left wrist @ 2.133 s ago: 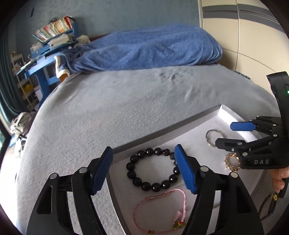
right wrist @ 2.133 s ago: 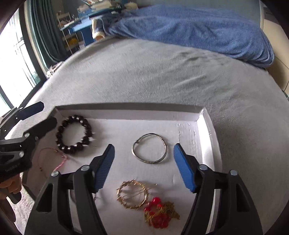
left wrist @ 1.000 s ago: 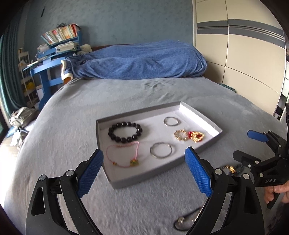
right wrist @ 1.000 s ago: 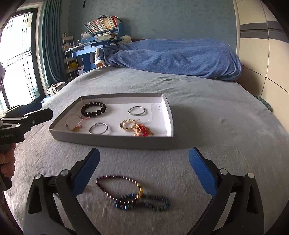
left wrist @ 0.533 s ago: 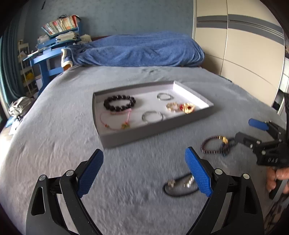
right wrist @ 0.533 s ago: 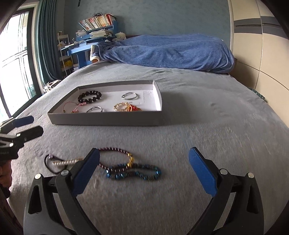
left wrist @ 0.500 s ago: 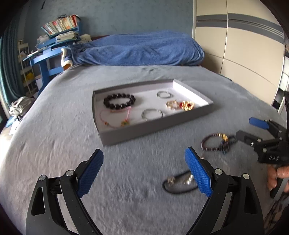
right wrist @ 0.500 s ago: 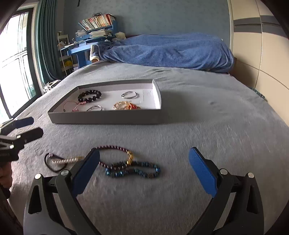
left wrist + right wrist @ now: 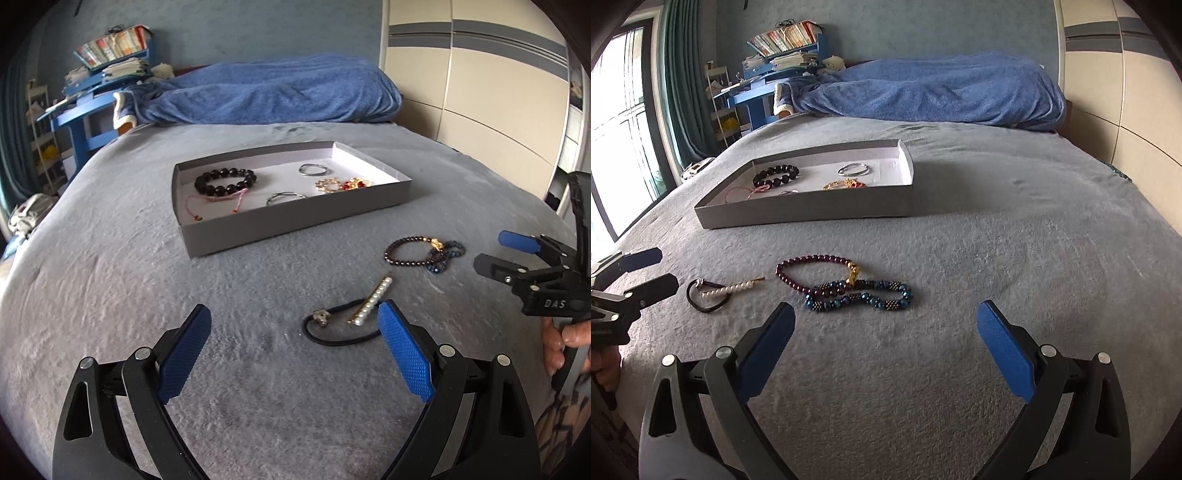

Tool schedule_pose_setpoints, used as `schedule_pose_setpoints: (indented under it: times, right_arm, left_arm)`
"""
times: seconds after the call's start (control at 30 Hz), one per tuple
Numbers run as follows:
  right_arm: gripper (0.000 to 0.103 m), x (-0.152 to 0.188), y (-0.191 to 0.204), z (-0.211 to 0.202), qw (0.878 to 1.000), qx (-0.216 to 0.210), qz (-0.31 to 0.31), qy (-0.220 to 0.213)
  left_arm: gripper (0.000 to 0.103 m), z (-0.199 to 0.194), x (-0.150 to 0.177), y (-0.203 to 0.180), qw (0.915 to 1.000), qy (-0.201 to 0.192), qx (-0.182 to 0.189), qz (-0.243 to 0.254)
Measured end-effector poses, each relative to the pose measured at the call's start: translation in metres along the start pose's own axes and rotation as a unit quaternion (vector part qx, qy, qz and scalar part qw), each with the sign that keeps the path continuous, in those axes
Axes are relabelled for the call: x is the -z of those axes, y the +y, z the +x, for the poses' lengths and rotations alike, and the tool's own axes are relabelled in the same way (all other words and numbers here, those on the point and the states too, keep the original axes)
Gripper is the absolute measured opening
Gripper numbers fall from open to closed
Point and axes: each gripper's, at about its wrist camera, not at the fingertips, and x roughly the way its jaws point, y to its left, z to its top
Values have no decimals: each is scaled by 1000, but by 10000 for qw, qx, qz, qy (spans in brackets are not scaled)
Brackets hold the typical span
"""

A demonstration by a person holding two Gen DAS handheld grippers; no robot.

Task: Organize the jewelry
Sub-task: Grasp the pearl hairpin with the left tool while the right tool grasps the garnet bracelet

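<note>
A grey tray (image 9: pixel 295 225) (image 9: pixel 812 214) rests on the bed with a black bead bracelet (image 9: pixel 225 181) (image 9: pixel 775 175), a pink cord bracelet (image 9: pixel 218 201), two silver bangles (image 9: pixel 313 169) (image 9: pixel 284 197) and gold and red pieces (image 9: pixel 343 183). In front of it lie a dark purple bead bracelet (image 9: pixel 406 253) (image 9: pixel 812 273), a blue bead bracelet (image 9: pixel 445 256) (image 9: pixel 860 297) and a black cord with a pearl bar (image 9: pixel 347 317) (image 9: pixel 716 291). My left gripper (image 9: pixel 295 350) (image 9: pixel 646 271) is open just short of the cord. My right gripper (image 9: pixel 886 339) (image 9: pixel 498 251) is open near the beads.
A rumpled blue blanket (image 9: pixel 266 92) covers the head of the bed. Off to the left stand a blue desk with books (image 9: pixel 107 74) and a window with green curtains (image 9: pixel 635 110). A wardrobe (image 9: pixel 480 92) lines the right. A hand (image 9: pixel 565 343) holds the right gripper.
Both grippers have pulled back from over the tray toward the near side of the bed and dropped lower. The loose bracelets and the pearl cord have come into view in front of them.
</note>
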Motion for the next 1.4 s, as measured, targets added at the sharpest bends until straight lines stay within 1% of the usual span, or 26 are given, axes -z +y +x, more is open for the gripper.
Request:
schedule_pose_setpoints:
  times: [0.17,0.27,0.33,0.43,0.57,0.63,0.7,0.8,0.87,0.93,1.0,1.07,1.13,1.23,1.3,1.4]
  right_arm:
    - [97,0,2,3,10000,-23,-55,67]
    - [96,1,-3,5,9999,-62,55,109]
    - [95,0,-9,6,9997,-71,208,120]
    - [92,1,-15,7,9991,-73,384,164]
    - [92,2,-19,8,9984,-69,526,202]
    - [92,2,-21,9,9981,-68,566,223]
    - [91,2,-22,10,9978,-77,602,262]
    - [89,2,-24,12,9973,-79,649,324]
    - [87,2,-24,13,9973,-84,651,344]
    - [85,2,-23,12,9974,-90,640,311]
    - [82,1,-20,11,9980,-77,571,278]
    - [78,-1,-15,13,9986,-72,432,293]
    - [77,-6,-8,15,9991,-99,320,275]
    - [71,-17,3,22,9992,-221,182,273]
    - [67,-26,9,30,9991,-257,116,313]
    - [55,-36,17,50,9983,-210,-65,545]
  left_arm:
    - [89,8,-3,-6,9995,181,147,200]
    - [82,15,-7,-14,9985,292,255,392]
    - [72,17,-10,-18,9976,320,344,508]
    - [65,25,-16,-31,9952,402,459,765]
    - [59,38,-21,-50,9896,572,579,1184]
    - [51,46,-22,-56,9865,709,598,1348]
    - [31,54,-22,-61,9838,861,576,1466]
    - [8,58,-21,-66,9819,876,585,1572]
    - [8,55,-20,-64,9836,787,602,1506]
    - [8,52,-23,-56,9874,678,600,1300]
    - [8,48,-26,-41,9926,544,597,904]
    - [8,44,-28,-29,9955,433,582,617]
    - [8,36,-27,-21,9975,224,538,393]
    - [8,28,-27,-17,9986,24,443,301]
    - [8,25,-28,-17,9987,-24,416,297]
    - [8,27,-28,-17,9987,-6,387,320]
